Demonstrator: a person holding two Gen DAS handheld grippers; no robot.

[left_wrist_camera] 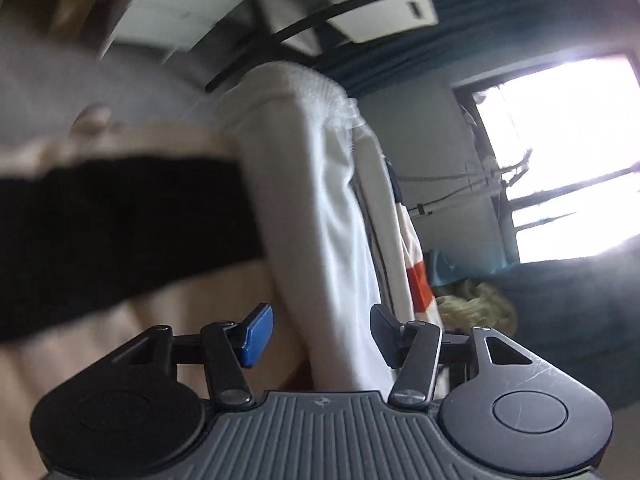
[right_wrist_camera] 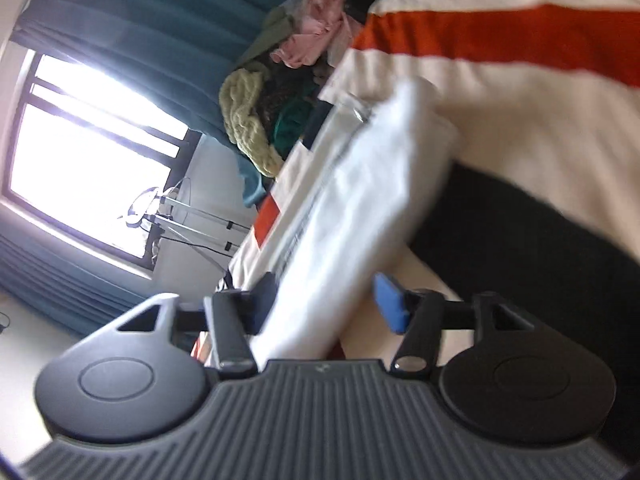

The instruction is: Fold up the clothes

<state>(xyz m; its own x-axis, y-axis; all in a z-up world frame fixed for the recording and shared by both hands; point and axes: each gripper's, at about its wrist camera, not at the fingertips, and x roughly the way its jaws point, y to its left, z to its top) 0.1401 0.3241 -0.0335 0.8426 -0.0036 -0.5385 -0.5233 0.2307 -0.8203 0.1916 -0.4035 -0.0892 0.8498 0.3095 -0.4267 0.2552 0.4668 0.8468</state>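
A white garment with a gathered elastic waistband point(left_wrist_camera: 316, 184) hangs lifted between both grippers. In the left wrist view its fabric runs down between the fingers of my left gripper point(left_wrist_camera: 320, 334), whose blue pad point(left_wrist_camera: 258, 334) stands apart from the cloth on the left. In the right wrist view the same white garment point(right_wrist_camera: 360, 208) passes between the fingers of my right gripper point(right_wrist_camera: 328, 300), with a gap at the blue pad point(right_wrist_camera: 390, 306). Both views are tilted and blurred by motion.
A cream, orange and black striped bedspread point(right_wrist_camera: 520, 80) lies beneath. A pile of clothes point(right_wrist_camera: 280, 92), with a yellow-green knit and pink fabric, sits by teal curtains point(right_wrist_camera: 152, 20). A bright window point(left_wrist_camera: 568, 152) and a white cabinet point(left_wrist_camera: 384, 12) stand behind.
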